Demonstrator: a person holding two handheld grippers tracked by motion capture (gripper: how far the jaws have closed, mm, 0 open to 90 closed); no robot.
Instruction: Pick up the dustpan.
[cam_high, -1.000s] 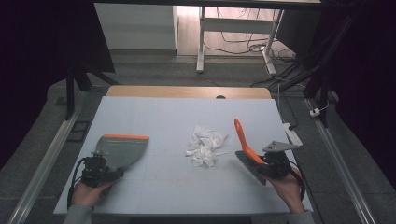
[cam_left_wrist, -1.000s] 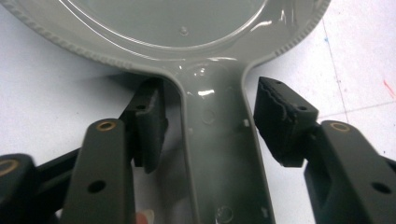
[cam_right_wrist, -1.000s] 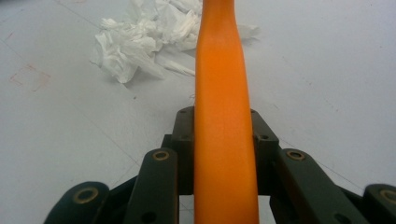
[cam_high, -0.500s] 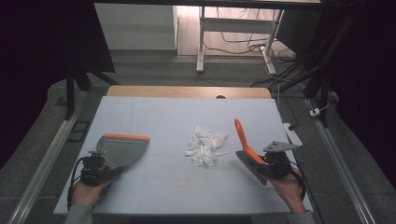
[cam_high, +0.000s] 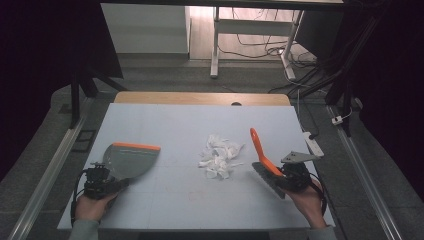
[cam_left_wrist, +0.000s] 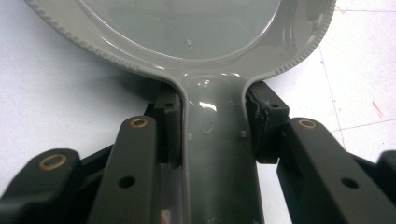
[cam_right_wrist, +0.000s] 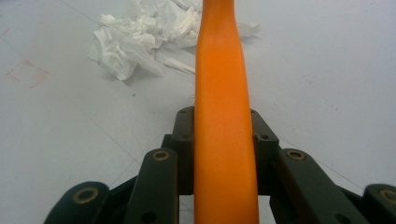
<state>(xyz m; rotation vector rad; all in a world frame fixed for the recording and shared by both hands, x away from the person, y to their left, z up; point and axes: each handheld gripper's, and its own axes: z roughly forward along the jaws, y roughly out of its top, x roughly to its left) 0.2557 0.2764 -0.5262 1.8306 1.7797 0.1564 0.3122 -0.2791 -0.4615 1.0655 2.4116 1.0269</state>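
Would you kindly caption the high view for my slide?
Left tool holding a grey dustpan, right tool holding an orange brush, crumpled paper between.

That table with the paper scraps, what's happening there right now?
A person is holding a claw in each hand. The left claw is shut on the handle of a grey dustpan with an orange lip, lying on the white table. The right claw is shut on the orange handle of a small brush. A pile of crumpled white paper scraps sits between the two tools, touching neither. It looks set up for sweeping, not yet begun.
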